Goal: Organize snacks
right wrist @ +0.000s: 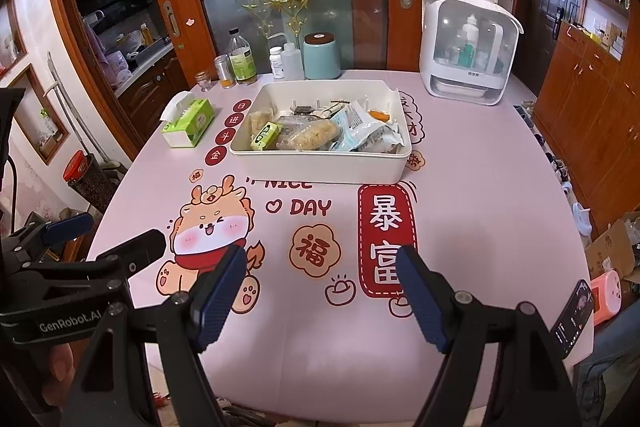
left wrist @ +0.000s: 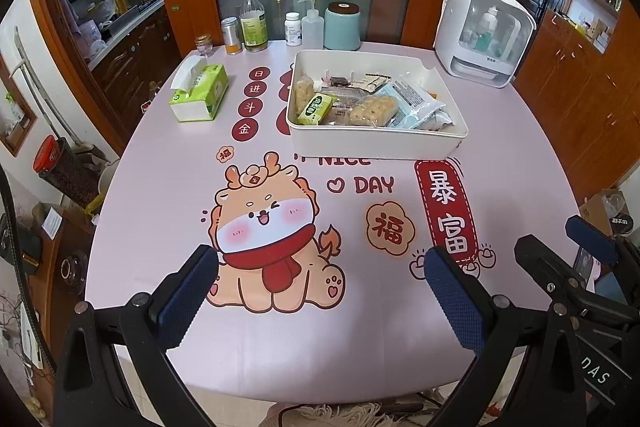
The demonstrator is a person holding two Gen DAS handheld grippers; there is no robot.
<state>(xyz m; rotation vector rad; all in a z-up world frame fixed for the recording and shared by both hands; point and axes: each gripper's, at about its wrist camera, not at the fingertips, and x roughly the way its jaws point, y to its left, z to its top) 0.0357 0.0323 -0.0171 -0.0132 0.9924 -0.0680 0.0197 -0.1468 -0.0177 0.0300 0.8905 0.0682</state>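
A white rectangular bin [left wrist: 376, 143] [right wrist: 320, 167] stands on the far half of the pink table. It holds several snack packs: a green pack [left wrist: 316, 109] [right wrist: 265, 135], a clear pack of puffed bars [left wrist: 374, 111] [right wrist: 316, 134], and light blue packs [left wrist: 416, 103] [right wrist: 360, 131]. My left gripper [left wrist: 320, 267] is open and empty over the near table, well short of the bin. My right gripper [right wrist: 320, 267] is open and empty beside it, to its right. Each gripper shows at the edge of the other's view.
A green tissue box [left wrist: 199, 93] [right wrist: 188, 123] lies left of the bin. Bottles, jars and a teal canister [left wrist: 341, 26] [right wrist: 321, 55] line the far edge. A white appliance [left wrist: 482, 33] [right wrist: 468, 49] stands at the far right. A phone [right wrist: 574, 315] lies at the near right edge.
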